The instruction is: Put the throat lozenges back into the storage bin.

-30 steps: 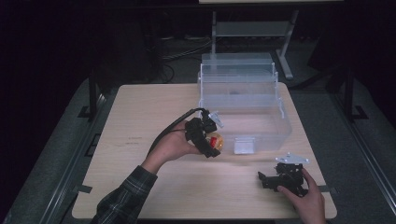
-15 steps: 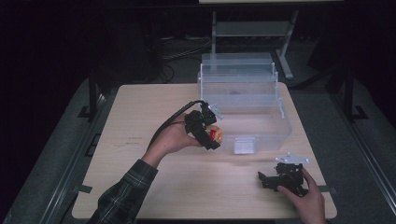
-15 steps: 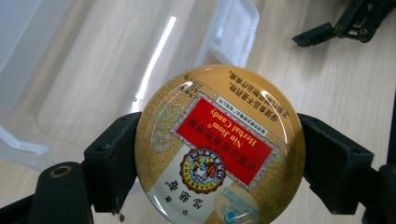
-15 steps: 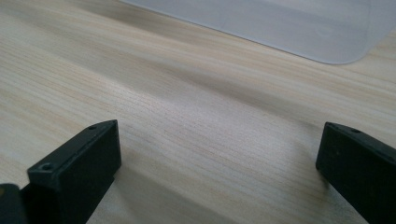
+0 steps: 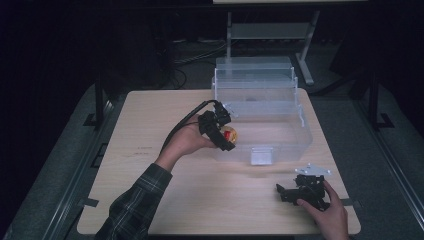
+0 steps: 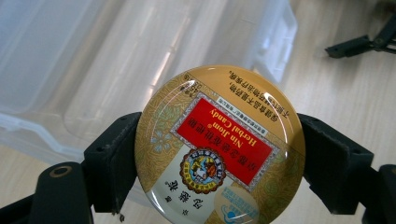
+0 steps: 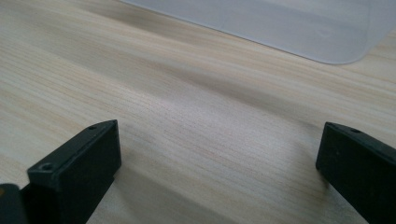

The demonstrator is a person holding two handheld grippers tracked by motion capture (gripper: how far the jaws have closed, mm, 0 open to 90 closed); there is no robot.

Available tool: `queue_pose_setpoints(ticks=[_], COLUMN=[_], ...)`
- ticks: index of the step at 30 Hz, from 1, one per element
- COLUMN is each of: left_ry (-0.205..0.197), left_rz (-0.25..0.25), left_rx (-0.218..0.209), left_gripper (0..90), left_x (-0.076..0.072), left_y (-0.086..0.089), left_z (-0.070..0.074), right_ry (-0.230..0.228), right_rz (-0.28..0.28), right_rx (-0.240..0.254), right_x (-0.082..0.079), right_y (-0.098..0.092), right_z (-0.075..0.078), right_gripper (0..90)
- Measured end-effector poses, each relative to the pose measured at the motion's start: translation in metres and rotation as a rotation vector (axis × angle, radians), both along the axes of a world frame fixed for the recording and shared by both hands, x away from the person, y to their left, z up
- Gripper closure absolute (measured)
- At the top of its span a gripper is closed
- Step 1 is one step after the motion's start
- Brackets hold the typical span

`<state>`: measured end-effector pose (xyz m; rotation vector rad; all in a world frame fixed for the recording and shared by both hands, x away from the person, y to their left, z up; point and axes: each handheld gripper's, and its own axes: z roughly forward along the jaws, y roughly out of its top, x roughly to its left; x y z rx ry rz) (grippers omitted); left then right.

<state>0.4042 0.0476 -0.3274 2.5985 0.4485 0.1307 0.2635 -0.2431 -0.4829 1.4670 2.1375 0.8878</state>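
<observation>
Candy tin [image 6: 219,147] is sitting clamped between the left tool's [image 5: 220,131] jaws, raised over the clear bin's [image 5: 295,137] near-left edge. Nearer, the right tool [image 5: 300,192] is resting low on the bench [image 5: 150,125], jaws spread wide, hand gripping it.

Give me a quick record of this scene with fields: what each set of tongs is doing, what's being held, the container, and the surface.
left tongs: shut on the candy tin, raised at the near left wall of the bin
candy tin: round, gold with a red label reading Nin Jiom Herbal Candy, clamped by its edges
right tongs: open, holding nothing, low over the table near the front right edge
clear plastic bin: open, its lid standing up behind it; looks to hold nothing
table: light wood grain
</observation>
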Motion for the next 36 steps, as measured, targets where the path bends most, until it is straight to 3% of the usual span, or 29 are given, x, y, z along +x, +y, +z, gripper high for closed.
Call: queue_pose_setpoints(ticks=[20,36], left_ry=[-0.007,-0.017], left_rz=[0.045,0.054], left_rx=[0.023,0.001], left_gripper=[19.5,18.2], left_x=[0.032,0.035], left_y=[0.000,0.000], left_z=[-0.016,-0.018], right_ry=[0.000,0.000], right_rz=[-0.001,-0.001], right_rx=[0.000,0.001], right_x=[0.000,0.000], right_y=[0.000,0.000], right_z=[0.000,0.000], right_gripper=[0.0,0.0])
